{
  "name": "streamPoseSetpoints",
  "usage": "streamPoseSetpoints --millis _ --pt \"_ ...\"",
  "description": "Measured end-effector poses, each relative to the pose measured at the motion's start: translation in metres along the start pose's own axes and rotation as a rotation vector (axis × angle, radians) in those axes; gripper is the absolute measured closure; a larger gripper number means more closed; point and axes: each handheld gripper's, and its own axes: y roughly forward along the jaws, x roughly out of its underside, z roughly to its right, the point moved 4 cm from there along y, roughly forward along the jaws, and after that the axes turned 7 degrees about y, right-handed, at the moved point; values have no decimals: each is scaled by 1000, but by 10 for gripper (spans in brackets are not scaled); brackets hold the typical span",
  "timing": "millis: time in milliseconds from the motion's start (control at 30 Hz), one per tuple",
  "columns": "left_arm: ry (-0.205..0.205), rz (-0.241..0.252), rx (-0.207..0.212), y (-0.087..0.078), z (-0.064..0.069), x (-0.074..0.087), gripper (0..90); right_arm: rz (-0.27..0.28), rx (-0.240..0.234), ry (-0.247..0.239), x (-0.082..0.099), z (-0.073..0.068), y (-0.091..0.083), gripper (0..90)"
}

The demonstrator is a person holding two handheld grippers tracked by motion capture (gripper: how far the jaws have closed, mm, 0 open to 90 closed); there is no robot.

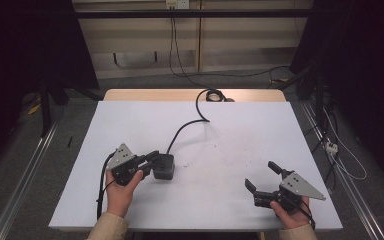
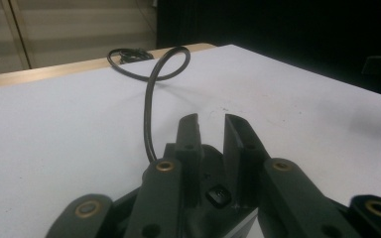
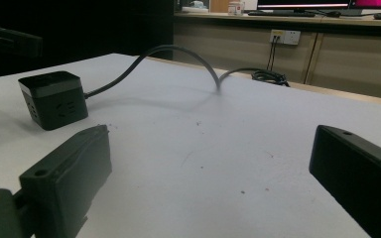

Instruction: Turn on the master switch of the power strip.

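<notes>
The left gripper [image 1: 153, 159] is being held at the left-middle of the white table [image 1: 130, 120], its jaws closed down onto the near side of the black cube power socket [image 1: 163, 166], as the left gripper view suggests with the socket [image 2: 218, 196] seated between the pads; the grasp is being judged as the step in hand. The socket's black cable [image 1: 187, 125] is being trailed in a loop toward the far table edge. The right gripper [image 1: 262, 176] is being kept well apart at the right, jaws spread wide and holding nothing. Next, a firm grip is being called for before lifting, with cable slack being watched.
</notes>
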Motion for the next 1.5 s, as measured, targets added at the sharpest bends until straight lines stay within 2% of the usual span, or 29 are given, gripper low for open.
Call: streamPoseSetpoints --millis 267,733,967,1500 --pt "9 -7 14 0 1 1 842 -4 -2 -1 0 0 0 27" --pt "21 -31 24 0 3 2 879 -2 -4 -2 0 0 1 27" --pt "11 -39 38 2 3 4 890 -3 -6 -5 0 0 0 28" --pt "-2 -56 37 1 3 6 900 -4 -3 -6 0 0 0 28"
